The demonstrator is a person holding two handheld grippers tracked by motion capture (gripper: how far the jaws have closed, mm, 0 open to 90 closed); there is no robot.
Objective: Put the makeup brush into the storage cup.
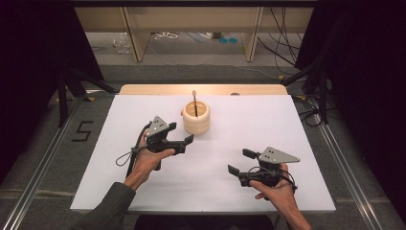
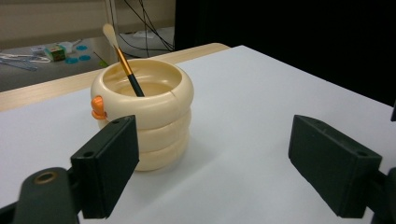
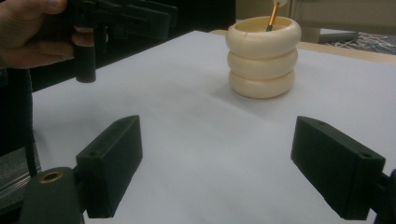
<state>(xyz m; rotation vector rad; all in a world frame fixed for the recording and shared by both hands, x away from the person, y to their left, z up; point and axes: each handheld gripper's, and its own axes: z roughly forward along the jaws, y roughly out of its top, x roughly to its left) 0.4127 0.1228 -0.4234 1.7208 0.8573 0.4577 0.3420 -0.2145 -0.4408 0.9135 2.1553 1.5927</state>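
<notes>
on white table (image 1: 143, 191), one ringed cream pot (image 1: 196, 118), one brush (image 1: 195, 101); left gripper (image 1: 186, 140), right gripper (image 1: 239, 161), fingers released

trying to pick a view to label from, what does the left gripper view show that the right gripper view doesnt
Left gripper view alone: the small orange knob on the holder's side, and the brush's pale tip.
Right gripper view alone: the person's left hand holding the left gripper.
Both: the cream ringed holder with the brush standing inside, on the white table.
</notes>
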